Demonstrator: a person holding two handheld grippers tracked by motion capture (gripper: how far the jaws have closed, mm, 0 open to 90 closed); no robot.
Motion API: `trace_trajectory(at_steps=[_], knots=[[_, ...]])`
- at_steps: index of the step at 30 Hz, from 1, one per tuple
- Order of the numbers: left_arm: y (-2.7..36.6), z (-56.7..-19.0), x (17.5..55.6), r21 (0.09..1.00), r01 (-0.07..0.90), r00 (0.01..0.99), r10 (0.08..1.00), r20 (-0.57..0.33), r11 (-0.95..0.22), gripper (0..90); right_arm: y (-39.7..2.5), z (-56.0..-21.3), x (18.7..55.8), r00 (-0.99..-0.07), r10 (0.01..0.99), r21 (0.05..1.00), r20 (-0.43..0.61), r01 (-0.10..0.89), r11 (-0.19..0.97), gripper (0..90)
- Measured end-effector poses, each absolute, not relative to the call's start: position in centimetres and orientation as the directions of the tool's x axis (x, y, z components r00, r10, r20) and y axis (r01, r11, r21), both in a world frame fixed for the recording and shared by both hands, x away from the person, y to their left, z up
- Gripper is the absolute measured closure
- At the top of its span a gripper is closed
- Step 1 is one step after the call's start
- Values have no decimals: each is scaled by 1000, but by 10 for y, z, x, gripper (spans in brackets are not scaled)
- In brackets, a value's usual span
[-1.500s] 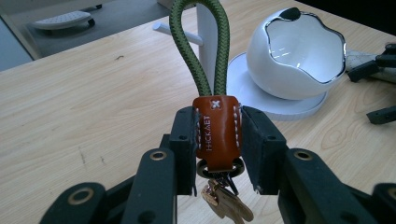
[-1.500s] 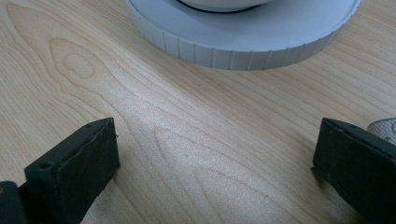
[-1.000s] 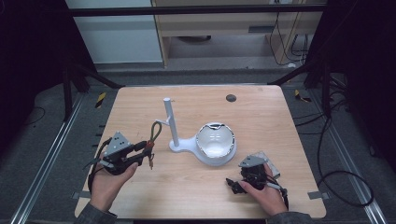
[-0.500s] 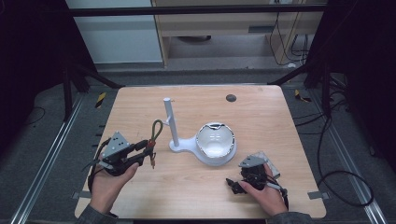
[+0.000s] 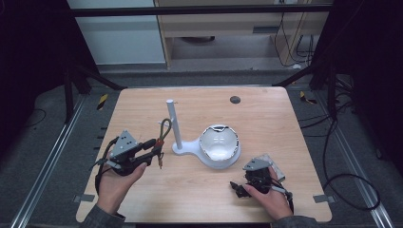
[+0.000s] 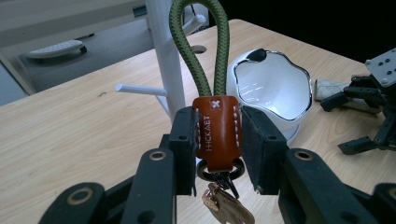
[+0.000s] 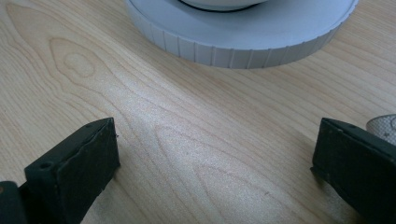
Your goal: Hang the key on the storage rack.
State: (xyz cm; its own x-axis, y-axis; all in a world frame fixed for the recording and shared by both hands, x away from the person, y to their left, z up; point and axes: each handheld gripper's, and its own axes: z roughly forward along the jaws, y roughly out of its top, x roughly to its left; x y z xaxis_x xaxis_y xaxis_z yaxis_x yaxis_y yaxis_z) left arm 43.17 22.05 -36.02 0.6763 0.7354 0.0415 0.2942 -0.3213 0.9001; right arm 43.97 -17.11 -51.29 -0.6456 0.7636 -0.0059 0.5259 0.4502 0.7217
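One keychain (image 6: 216, 130) sits clamped between the jaws of your left gripper (image 6: 217, 140): a brown leather tab with white stitching, a green braided cord loop rising above the fingers, metal keys hanging below. Just beyond the loop stands one white stand (image 6: 164, 60) with one white bowl (image 6: 271, 88). Your right gripper (image 7: 215, 154) rests spread wide, holding nothing, over the wooden table (image 7: 187, 140).

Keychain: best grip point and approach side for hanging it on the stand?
Grip the brown leather tab, flat faces between the jaws, as the left claw does. That leaves the green cord loop upright and free above for the white stand's peg.
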Motion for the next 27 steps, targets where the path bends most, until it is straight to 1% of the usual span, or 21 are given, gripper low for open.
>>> trace_trajectory(at_steps=[15, 25, 26, 27], knots=[[204, -379, 458, 881, 333, 650, 758, 44, -337, 661, -171, -513, 439, -646, 763, 721, -5, 526, 450, 5], [197, -395, 471, 871, 368, 638, 770, 18, -325, 661, -171, -513, 439, -647, 763, 722, -8, 524, 452, 5], [196, -396, 472, 873, 368, 637, 770, 15, -322, 663, -171, -513, 439, -647, 762, 722, -8, 524, 452, 5], [196, -397, 473, 875, 362, 639, 769, 17, -321, 701, -171, -513, 439, -647, 762, 722, -8, 524, 452, 5]])
